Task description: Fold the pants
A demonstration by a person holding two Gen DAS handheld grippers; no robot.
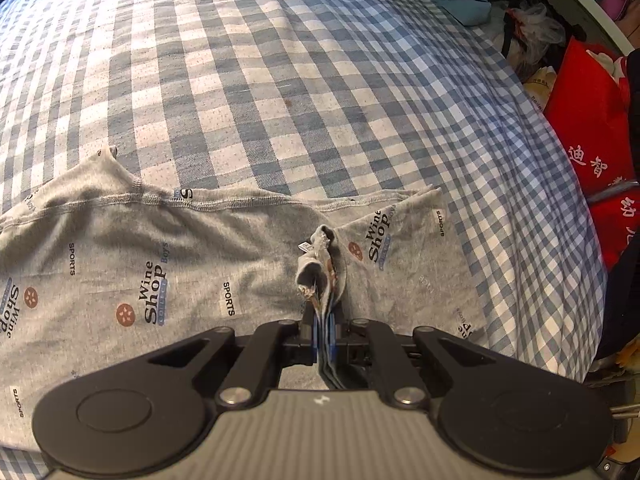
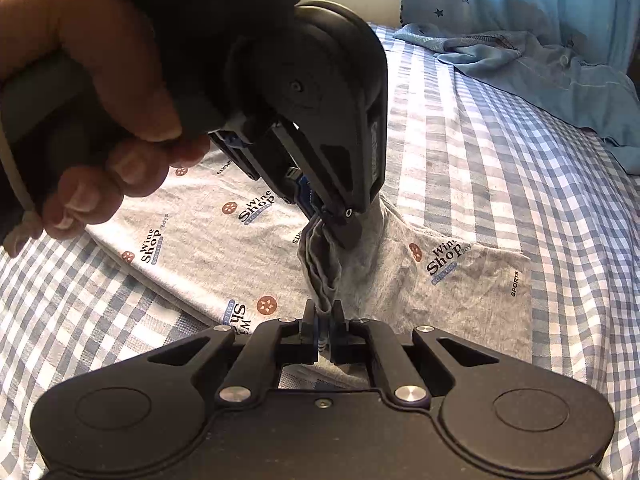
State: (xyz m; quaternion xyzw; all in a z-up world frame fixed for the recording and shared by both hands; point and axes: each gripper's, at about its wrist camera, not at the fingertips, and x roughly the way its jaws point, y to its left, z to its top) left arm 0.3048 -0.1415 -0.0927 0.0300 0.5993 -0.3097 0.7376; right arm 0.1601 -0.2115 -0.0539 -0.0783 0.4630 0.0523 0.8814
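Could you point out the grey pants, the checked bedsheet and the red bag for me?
pants (image 1: 168, 248), left wrist view: flat grey cloth left of the pinched bunch.
bedsheet (image 1: 280, 80), left wrist view: bare checked cloth beyond the pants.
red bag (image 1: 588, 120), left wrist view: its red side, beside the bed.

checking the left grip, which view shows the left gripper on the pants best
The right wrist view: it shows the left gripper side-on, pinching the grey pants. The left wrist view shows only its own fingers with cloth bunched between.
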